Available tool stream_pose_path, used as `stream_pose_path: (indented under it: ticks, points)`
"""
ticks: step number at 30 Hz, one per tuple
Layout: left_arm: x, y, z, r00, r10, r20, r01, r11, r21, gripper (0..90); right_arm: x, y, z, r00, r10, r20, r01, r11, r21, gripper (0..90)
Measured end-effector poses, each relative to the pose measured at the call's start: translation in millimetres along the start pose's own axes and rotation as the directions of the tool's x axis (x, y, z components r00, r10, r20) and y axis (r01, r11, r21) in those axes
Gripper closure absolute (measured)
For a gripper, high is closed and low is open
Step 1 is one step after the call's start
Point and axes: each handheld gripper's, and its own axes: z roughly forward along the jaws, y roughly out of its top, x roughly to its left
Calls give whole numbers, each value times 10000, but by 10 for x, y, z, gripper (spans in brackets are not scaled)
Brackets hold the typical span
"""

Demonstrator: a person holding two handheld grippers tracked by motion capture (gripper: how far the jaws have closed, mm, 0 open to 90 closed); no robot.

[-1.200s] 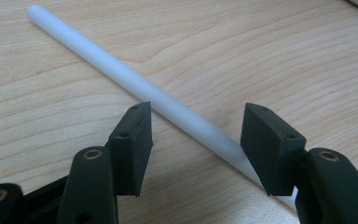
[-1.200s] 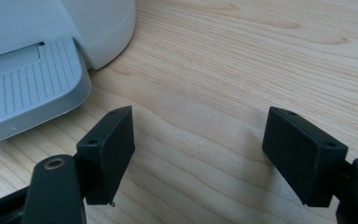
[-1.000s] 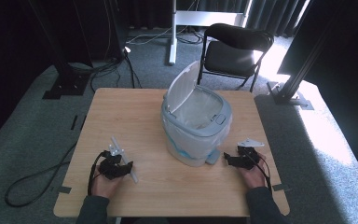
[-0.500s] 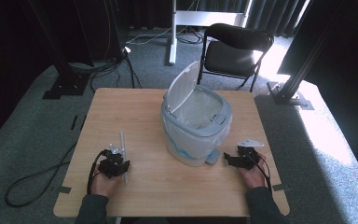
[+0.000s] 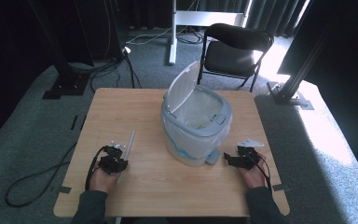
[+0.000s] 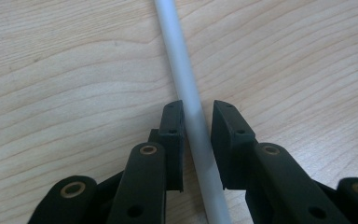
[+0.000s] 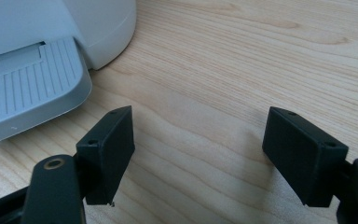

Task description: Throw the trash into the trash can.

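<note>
The left claw [image 6: 196,135] sits low over the worktop [image 5: 135,105] near its front left corner, and its jaws have just been closing around a thin grey-white rod [image 6: 186,93] that lies flat on the wood. The rod runs up between the two pads; the left pad looks to be touching it, while a sliver of gap seems to remain on the right, so I would call the grip not quite made. From the high view the rod [image 5: 129,144] points away from the person's left hand toward the far edge. The right claw [image 7: 200,154] rests near the front right edge with its jaws spread wide and nothing between them, just beside the pedal [image 7: 28,93] of the bin [image 5: 196,126], whose lid stands open.

The risk, as I judge it, is that such a slim round rod may roll or squirt out as the pads pinch. Held near one end, it could also droop or swing on lifting and knock the bin.
</note>
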Motion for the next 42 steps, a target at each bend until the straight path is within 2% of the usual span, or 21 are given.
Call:
stream_pose_path:
  ticks: [6,11,16,18,25,33,37,40,42]
  points:
    - [-16,73,6,9996,240,-132,-234,9987,462,768,0,0,0,10000,-1,-2,1,10000,1,241]
    - [-33,95,14,9987,403,-325,-386,9979,522,790,1,0,0,10000,-1,-4,1,10000,2,241]
    - [-27,91,14,9981,553,-265,-540,9974,481,795,1,0,0,10000,-1,-7,1,10000,3,240]
    - [-33,81,21,9977,611,-306,-601,9977,304,799,0,0,0,10000,-8,-7,8,10000,-4,240]
    - [25,32,13,9990,380,231,-373,9988,-317,805,0,0,0,10000,-6,-8,6,10000,-2,240]
    - [41,45,-70,9971,401,640,-338,9946,-978,805,0,0,0,10000,-2,-6,2,10000,0,240]
    - [62,57,-133,9953,334,914,-193,9883,-1512,805,0,0,0,10000,-1,-8,1,10000,0,240]
    - [71,67,-199,9940,347,1034,-135,9799,-1992,805,0,0,0,10000,0,-8,0,10000,0,240]
    - [72,76,-254,9929,390,1122,-116,9717,-2360,805,0,0,0,10000,-2,-9,2,10000,-3,240]
